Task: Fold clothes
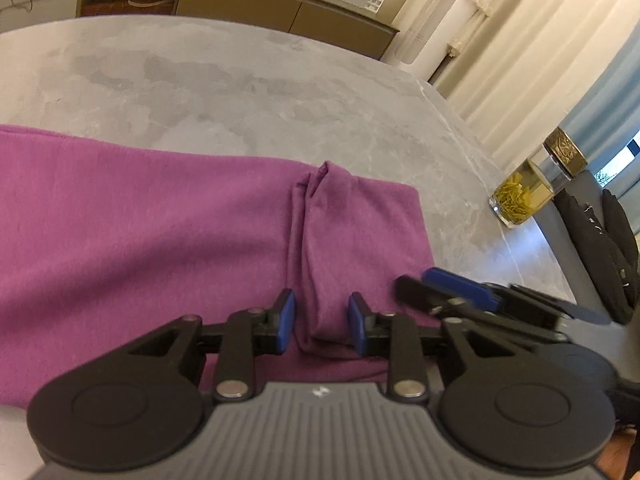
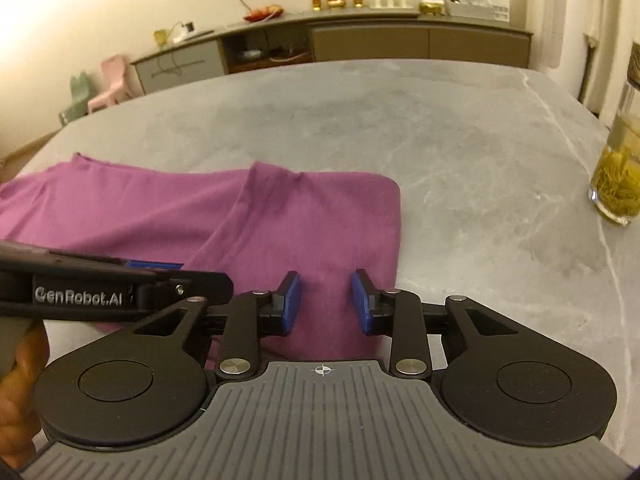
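A purple garment (image 1: 140, 224) lies flat on the grey table (image 1: 240, 88), with a folded-over part at its right end (image 1: 352, 216). It also shows in the right wrist view (image 2: 304, 216). My left gripper (image 1: 322, 322) is open over the garment's near edge, its blue pads either side of a raised fold. My right gripper (image 2: 326, 300) is open over the garment's near right corner. The right gripper also shows at the right of the left wrist view (image 1: 452, 288). The left gripper's body crosses the left of the right wrist view (image 2: 120, 284).
A glass jar with yellow contents (image 1: 528, 188) stands near the table's right edge, also in the right wrist view (image 2: 618, 176). A black bag (image 1: 604, 252) sits on a chair beyond that edge. A low sideboard (image 2: 360, 40) runs along the far wall.
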